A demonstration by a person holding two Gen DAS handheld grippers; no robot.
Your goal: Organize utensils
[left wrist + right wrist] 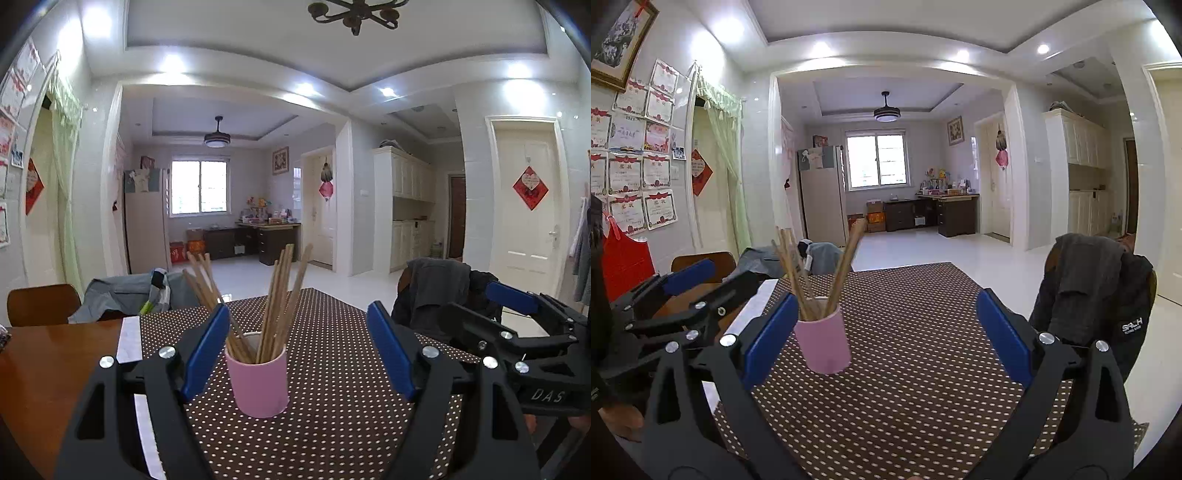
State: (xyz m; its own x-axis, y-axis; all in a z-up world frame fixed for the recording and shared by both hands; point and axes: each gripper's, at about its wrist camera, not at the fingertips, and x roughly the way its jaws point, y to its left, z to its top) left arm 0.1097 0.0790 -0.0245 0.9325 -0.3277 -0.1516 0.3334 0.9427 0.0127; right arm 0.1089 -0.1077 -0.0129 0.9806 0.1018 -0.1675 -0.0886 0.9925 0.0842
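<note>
A pink cup [257,380] stands upright on the dotted brown mat [332,369], holding several wooden chopsticks [280,295] that fan out of its mouth. My left gripper [299,325] is open, its blue pads either side of the cup, which sits nearer the left pad. In the right wrist view the same pink cup [823,341] with its chopsticks [798,273] sits just inside the left pad of my right gripper [886,317], which is open and holds nothing. Each gripper shows in the other's view: the right gripper [517,314] and the left gripper [679,291].
The mat covers a wooden table [55,369]; a white sheet [129,339] lies at the mat's left edge. A chair with dark clothes [1097,291] stands on the right, and a chair [40,302] and grey clothes [125,295] on the far left. White floor lies beyond.
</note>
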